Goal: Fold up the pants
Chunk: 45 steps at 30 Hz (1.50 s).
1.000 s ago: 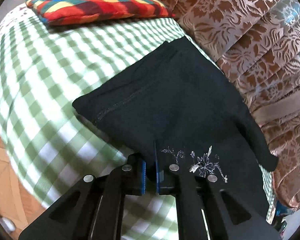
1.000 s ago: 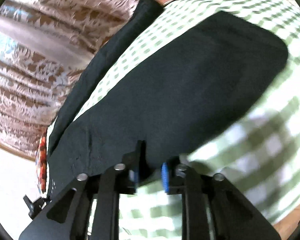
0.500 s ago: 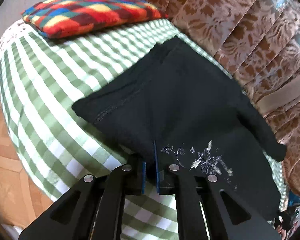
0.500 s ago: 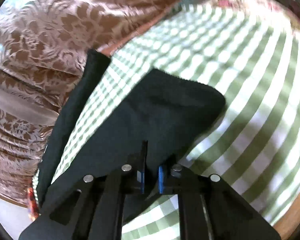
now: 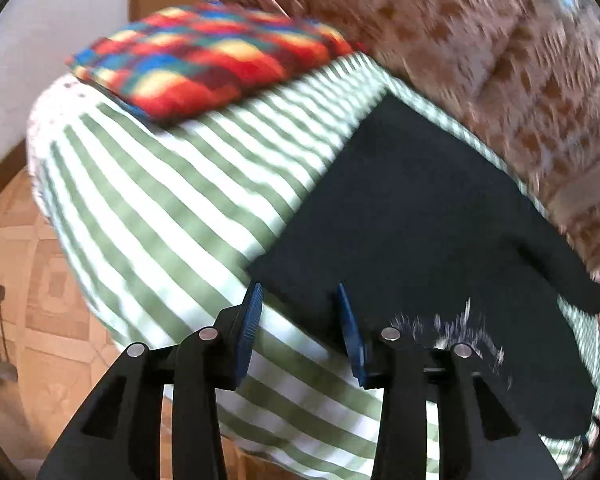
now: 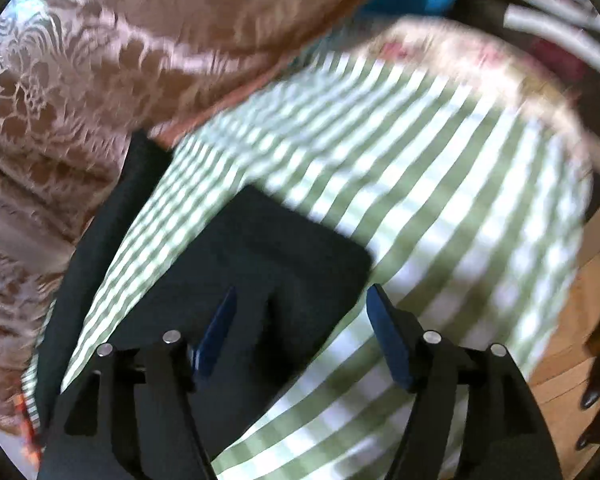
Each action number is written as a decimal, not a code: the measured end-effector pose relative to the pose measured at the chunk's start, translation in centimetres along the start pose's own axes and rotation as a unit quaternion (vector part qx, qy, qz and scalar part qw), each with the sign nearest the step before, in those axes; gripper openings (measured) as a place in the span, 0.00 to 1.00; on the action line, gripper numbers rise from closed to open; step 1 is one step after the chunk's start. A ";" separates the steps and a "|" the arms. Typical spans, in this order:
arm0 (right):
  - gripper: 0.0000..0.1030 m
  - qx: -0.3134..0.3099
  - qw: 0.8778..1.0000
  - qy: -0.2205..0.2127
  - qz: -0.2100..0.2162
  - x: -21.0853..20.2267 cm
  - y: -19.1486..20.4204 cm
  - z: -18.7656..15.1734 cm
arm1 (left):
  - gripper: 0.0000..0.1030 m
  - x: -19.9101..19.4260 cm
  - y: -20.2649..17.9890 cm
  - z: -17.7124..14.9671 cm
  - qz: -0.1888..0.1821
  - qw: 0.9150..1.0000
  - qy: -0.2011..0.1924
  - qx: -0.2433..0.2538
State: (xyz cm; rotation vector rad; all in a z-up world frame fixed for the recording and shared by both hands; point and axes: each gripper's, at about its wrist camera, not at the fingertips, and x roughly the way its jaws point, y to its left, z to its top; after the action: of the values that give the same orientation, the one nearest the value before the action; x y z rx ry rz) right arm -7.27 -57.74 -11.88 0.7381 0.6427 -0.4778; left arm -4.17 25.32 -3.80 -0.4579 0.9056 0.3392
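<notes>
The black pants (image 5: 412, 216) lie folded on the green-and-white checked bed cover (image 5: 172, 208), with silver embroidery (image 5: 452, 328) near the front edge. My left gripper (image 5: 298, 300) is open, its blue pads either side of the pants' near corner, holding nothing. In the right wrist view the pants (image 6: 268, 248) lie flat with a strip of them along the curtain side. My right gripper (image 6: 300, 300) is open just over the pants' near end, empty.
A multicoloured checked cushion (image 5: 212, 64) lies at the far end of the bed. A brown floral curtain (image 5: 480, 48) hangs along the far side and shows in the right wrist view (image 6: 100, 60). The wooden floor (image 5: 24, 280) lies below the bed's edge.
Both grippers were shut on the pants and have opened and let go. The pants now lie flat on the bed. Both cameras are moving, so the views are blurred.
</notes>
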 end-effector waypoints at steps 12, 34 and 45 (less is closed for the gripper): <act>0.79 -0.236 0.950 0.080 0.190 0.5 18.6 -5.8 | 0.37 5.0 -9.6 12.8 -0.122 0.992 0.002 0.022; 0.85 -0.294 0.910 0.187 0.224 7.0 27.4 -13.2 | 0.09 25.7 -17.3 24.1 0.021 0.997 0.069 0.010; 0.80 -0.313 0.901 0.194 0.228 6.8 27.9 -13.1 | 0.05 6.6 -15.4 14.4 -0.178 0.968 -0.119 0.132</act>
State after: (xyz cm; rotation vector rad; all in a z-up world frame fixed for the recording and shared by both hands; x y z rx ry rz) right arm 9.65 -31.07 -11.03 0.3389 0.9033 0.3209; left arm 16.51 20.21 2.10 -0.3162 0.6081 -0.0560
